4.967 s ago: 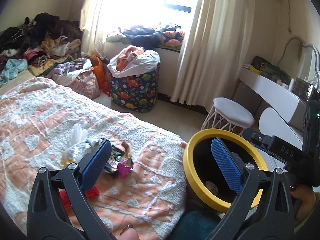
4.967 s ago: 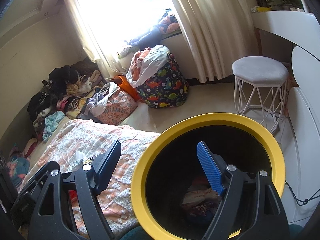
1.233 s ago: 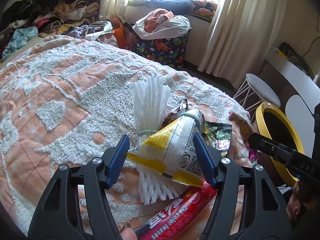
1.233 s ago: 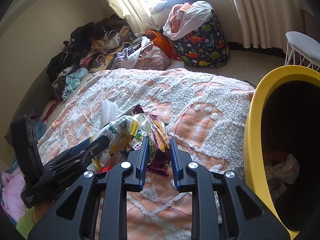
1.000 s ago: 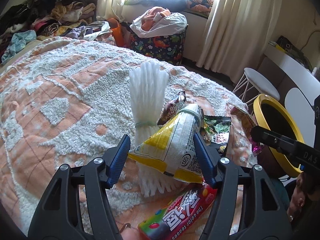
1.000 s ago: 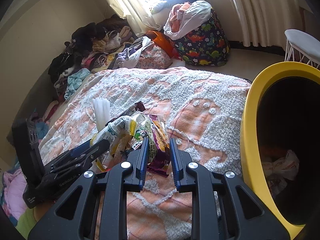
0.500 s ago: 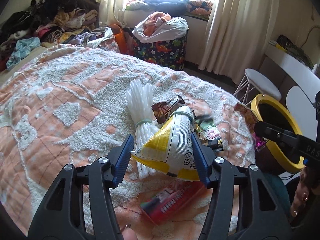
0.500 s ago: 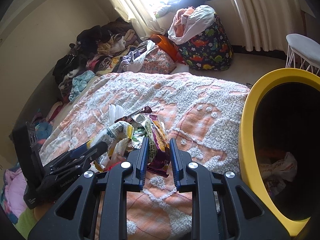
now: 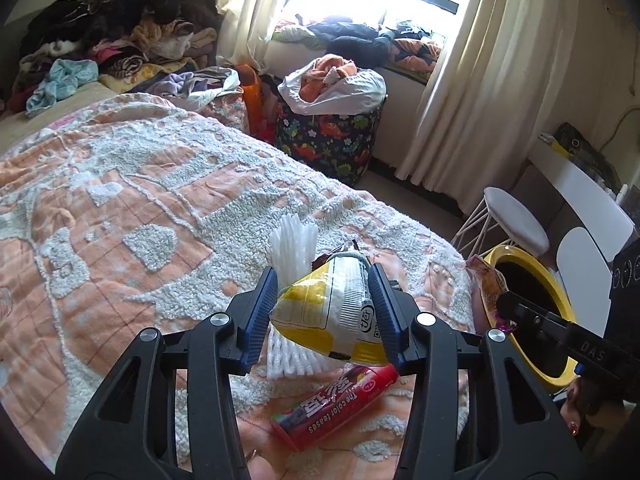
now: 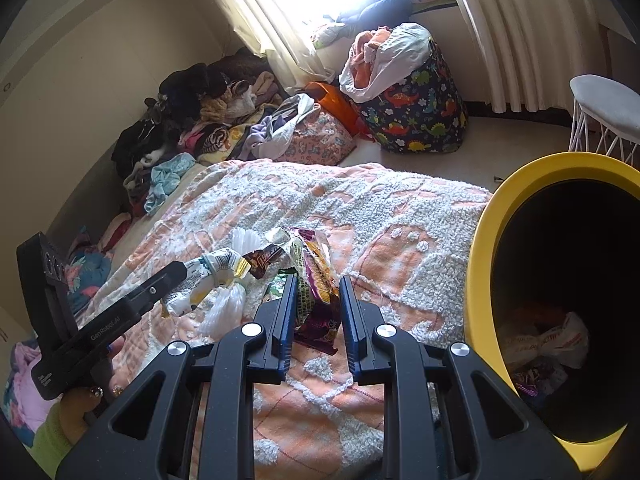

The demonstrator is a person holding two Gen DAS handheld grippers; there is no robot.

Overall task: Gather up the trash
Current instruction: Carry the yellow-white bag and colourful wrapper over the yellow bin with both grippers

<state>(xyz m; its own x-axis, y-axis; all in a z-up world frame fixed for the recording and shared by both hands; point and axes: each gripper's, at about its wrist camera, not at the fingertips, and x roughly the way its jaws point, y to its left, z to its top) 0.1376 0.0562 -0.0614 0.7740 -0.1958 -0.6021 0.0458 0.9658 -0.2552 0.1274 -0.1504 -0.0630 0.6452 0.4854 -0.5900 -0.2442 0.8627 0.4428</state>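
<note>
On the bedspread (image 9: 132, 184), the left gripper (image 9: 322, 307) is closing its blue pads on a yellow-and-white snack bag (image 9: 332, 312), lifted clear of the cover. Behind it lies a white plastic bundle (image 9: 294, 240); just below its tips lies a red candy wrapper (image 9: 336, 404). To its right, the right gripper (image 10: 318, 312) pinches a purple snack wrapper (image 10: 318, 280) between nearly closed jaws. Right of that gripper gapes the yellow-rimmed bin (image 10: 480, 256), trash already inside.
</note>
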